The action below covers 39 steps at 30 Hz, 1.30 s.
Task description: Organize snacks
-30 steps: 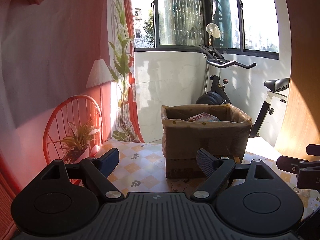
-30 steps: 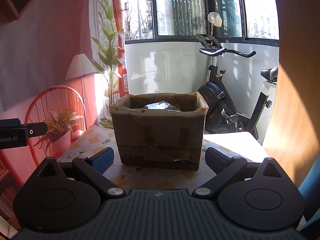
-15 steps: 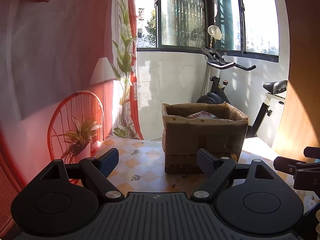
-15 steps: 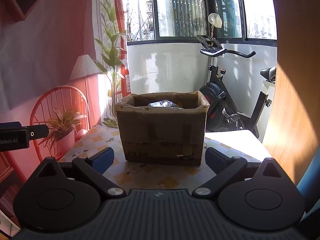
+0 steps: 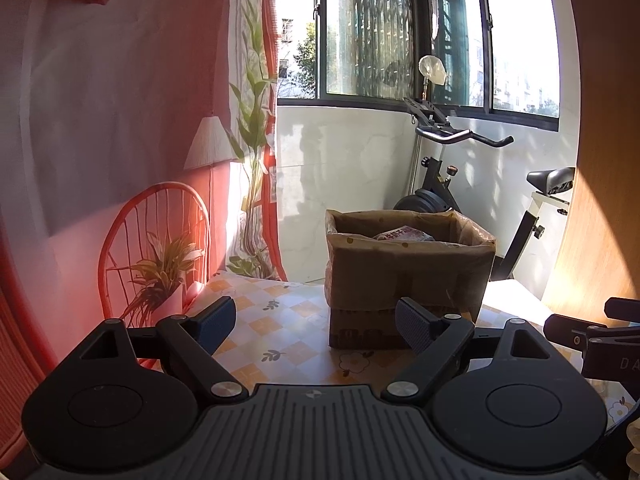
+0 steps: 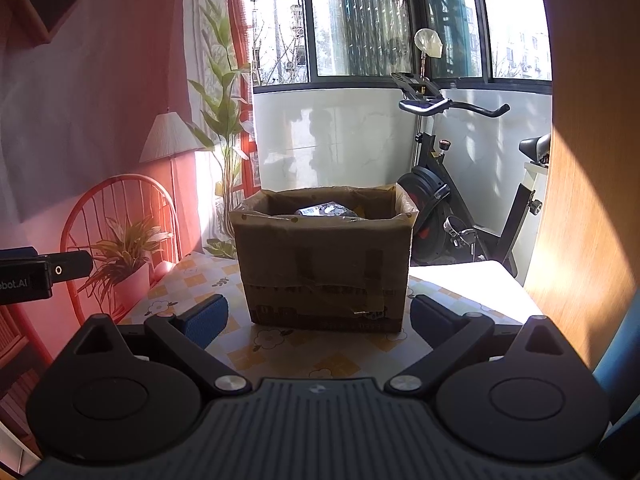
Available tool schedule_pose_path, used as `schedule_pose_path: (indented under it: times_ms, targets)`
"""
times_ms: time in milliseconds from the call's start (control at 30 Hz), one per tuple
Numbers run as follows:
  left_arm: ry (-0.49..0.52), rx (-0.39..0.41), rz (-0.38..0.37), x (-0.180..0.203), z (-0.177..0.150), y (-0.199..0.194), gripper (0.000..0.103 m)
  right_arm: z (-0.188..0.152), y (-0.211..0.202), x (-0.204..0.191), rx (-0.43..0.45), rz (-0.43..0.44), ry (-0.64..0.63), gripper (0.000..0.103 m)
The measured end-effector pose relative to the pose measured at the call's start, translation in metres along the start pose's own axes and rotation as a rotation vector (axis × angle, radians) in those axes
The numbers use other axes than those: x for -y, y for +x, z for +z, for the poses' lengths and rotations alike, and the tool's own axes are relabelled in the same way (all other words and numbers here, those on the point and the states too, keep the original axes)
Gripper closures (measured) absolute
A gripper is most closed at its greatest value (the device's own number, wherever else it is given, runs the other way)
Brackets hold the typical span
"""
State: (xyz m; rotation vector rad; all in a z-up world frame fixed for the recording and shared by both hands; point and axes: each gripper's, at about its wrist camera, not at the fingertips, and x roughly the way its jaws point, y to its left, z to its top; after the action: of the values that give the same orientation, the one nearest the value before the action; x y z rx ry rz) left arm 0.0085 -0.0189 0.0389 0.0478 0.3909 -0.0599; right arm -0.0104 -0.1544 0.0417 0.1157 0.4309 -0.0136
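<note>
Here, a taped brown cardboard box [image 6: 326, 272] sits open-topped on the tabletop [image 6: 280, 344], snack packets [image 5: 404, 235] inside mostly hidden behind its front wall; before it, each hand-held gripper, left [image 5: 314, 318] and right [image 6: 318, 316], is spread and empty.

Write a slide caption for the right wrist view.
Open right gripper faces a taped brown cardboard box holding wrapped snacks on a floral checked tablecloth.

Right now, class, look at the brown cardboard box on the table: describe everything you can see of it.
The brown cardboard box stands upright on the flower-patterned tablecloth, its top open. Its worn front carries strips of tape and a band of dark print near the base. A clear liner seems to show at the rim. Inside, a red snack packet and a dark shiny one peek above the edge. Neither gripper touches it.
</note>
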Motion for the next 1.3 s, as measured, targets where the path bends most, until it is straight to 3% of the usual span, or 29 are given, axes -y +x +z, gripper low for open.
schedule_pose_path:
  times_ms: [1300]
  targets:
    - [-0.009,-0.032,-0.005,-0.0085,-0.0033,0.0030,0.013,-0.0007,-0.0023,0.0004,0.001,-0.008,0.009,0.003]
